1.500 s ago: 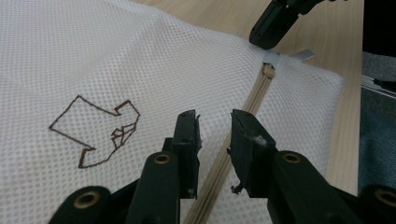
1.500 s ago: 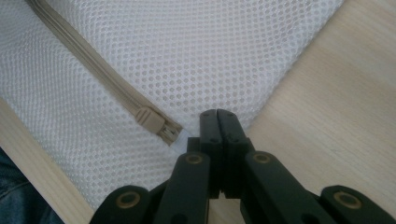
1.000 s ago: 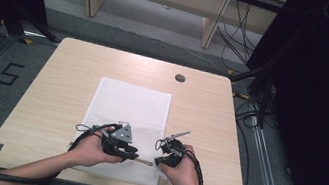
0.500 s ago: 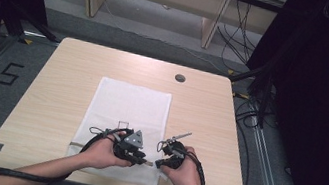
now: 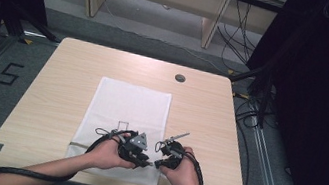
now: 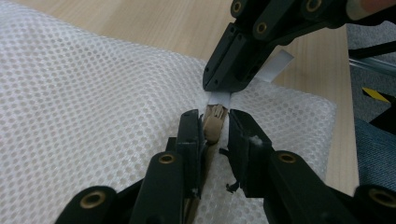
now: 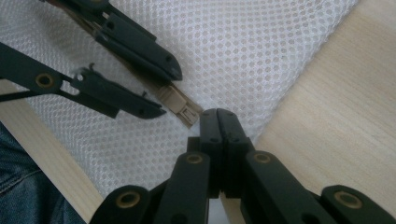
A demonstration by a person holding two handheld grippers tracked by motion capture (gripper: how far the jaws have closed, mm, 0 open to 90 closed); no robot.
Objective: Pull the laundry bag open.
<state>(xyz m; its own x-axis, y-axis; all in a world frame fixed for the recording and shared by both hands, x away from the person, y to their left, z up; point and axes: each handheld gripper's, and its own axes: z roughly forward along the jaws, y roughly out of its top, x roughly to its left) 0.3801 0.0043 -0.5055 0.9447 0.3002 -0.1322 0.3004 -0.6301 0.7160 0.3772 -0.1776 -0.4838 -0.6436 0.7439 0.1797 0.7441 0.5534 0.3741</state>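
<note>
- High view: the white mesh bag (image 5: 130, 102) lies flat on the wooden bench (image 5: 62, 85), with its long side going away from me, and both of my hands are over its near edge.
- My left hand (image 5: 104, 153) and my right hand (image 5: 185, 169) are close together there, and the tips of the two tools almost meet above the mesh.
- Left gripper view: my left fingers (image 6: 191, 135) stand a little apart, and they have just been opening.
- Between them is the beige zipper pull (image 6: 214, 122). It leans against one finger, and I see a small gap to the other finger, so they are not pressing on it.
- The zipper pull sits on the mesh near the corner of the bag, just before the bare wood begins.
- Directly behind the pull, my right fingers (image 6: 233, 65) come down from above and are clamped on a white tab (image 6: 219, 98). One end of the tab shows under the tips and the other end sticks out behind them.
- Right gripper view: my right fingers are pressed together, with no gap between the tips.
- The end of the beige pull points to these tips and is just beside them.
- The two left fingers come in from the upper left, and the pull lies along the upper one.
- A leg in blue jeans (image 7: 18, 177) shows under the bench edge.
</note>
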